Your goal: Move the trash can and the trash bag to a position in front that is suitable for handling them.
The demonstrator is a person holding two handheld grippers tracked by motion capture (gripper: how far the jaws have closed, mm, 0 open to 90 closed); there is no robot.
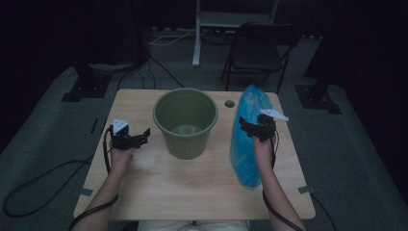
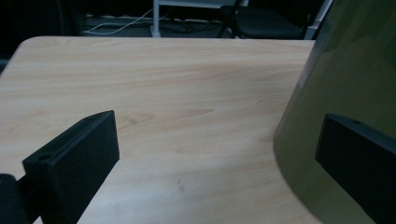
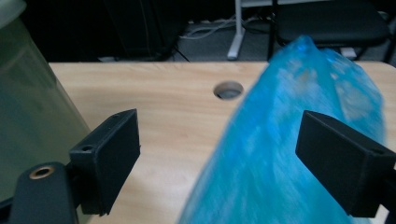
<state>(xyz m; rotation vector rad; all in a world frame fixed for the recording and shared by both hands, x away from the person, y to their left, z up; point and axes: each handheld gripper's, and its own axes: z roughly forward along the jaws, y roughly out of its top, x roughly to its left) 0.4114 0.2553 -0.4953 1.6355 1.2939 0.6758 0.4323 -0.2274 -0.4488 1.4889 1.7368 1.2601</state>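
- We're at the grab-the-liner step, we reckon: the blue plastic bag (image 1: 248, 139) lies on the desk (image 1: 192, 187) just right of the green bin (image 1: 185, 122).
- Right hand-held gripper (image 1: 250, 126) sits over the bag, jaws spread, nothing pinched yet.
- Left hand-held gripper (image 1: 144, 136) waits left of the bin, wide open too.
- Next up: probably clamp the bag.
- Bag's blurry, so its mouth is hard to spot.

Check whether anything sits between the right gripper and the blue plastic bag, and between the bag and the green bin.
Nothing visible does. The right gripper is open with the blue plastic bag already between its jaws. Only bare table separates the bag from the green bin.
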